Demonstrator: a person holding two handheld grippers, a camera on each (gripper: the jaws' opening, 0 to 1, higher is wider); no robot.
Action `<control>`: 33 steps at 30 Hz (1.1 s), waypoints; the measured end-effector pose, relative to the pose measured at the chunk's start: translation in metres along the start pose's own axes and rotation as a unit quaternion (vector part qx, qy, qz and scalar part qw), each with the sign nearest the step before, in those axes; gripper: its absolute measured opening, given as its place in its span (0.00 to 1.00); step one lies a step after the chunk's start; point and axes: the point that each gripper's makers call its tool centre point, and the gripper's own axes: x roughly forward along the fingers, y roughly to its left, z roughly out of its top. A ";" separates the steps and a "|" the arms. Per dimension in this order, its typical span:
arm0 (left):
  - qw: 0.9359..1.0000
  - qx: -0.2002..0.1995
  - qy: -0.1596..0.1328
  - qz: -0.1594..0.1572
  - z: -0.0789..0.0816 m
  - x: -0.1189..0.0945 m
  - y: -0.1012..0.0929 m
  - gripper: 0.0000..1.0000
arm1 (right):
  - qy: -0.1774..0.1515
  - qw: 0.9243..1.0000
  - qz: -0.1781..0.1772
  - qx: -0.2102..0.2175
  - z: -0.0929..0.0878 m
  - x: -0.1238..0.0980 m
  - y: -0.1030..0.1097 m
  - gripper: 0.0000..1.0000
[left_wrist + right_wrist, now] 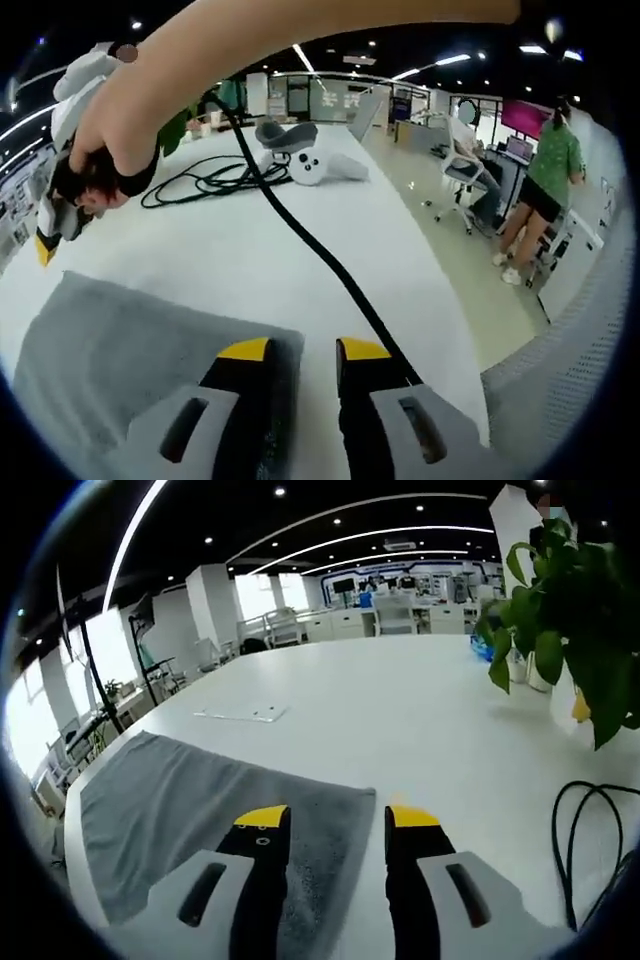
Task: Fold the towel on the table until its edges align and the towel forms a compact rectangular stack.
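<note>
In the left gripper view, the left gripper (305, 350) rises from the bottom with its yellow-tipped fingers apart and nothing between them; the left tip sits over the near right corner of the grey towel (130, 360), the right tip over bare white surface (230, 250) just past the towel's edge. The towel lies flat on the near left part of the surface, its far edge running straight across. A thick black cable (310, 245) runs from beside the right finger diagonally away across the surface. Farther left, a person's hand (125, 135) grips the right gripper (45, 250), which hangs above the surface beyond the towel's far left corner; whether its fingers are open cannot be told there. Beyond lie a loop of thin black cord (205, 180), a white headset (320, 165) and a grey object (285, 133). Off the surface to the right, a person in a green top (545, 185) stands by an office chair (465, 180). In the right gripper view, the right gripper (338, 820) shows its fingers parted and empty, the left tip over the towel (180, 810) near its corner, the right tip over bare surface (400, 710). The towel spreads flat to the left. A black cord (590, 840) loops at the right, a flat clear sheet (240, 713) lies farther back, and a leafy potted plant (560, 610) stands at the far right.
</note>
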 end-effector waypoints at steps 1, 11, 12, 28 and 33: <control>1.000 0.005 0.000 0.005 0.000 0.001 0.001 0.23 | 0.000 1.000 0.001 0.001 -0.001 0.000 -0.001 0.37; 0.999 0.005 -0.005 0.032 0.002 0.003 0.011 0.06 | 0.011 1.000 -0.004 0.008 -0.014 0.005 -0.008 0.36; 0.999 0.003 -0.004 0.038 0.002 0.003 0.014 0.05 | 0.011 1.000 -0.003 0.008 -0.014 0.006 -0.008 0.36; 1.000 -0.004 -0.007 0.024 0.002 0.002 0.012 0.03 | 0.015 0.999 -0.030 -0.036 -0.005 0.024 -0.018 0.29; 1.000 -0.004 -0.006 0.025 0.002 0.003 0.012 0.03 | 0.018 0.999 -0.037 -0.032 -0.004 0.039 -0.020 0.25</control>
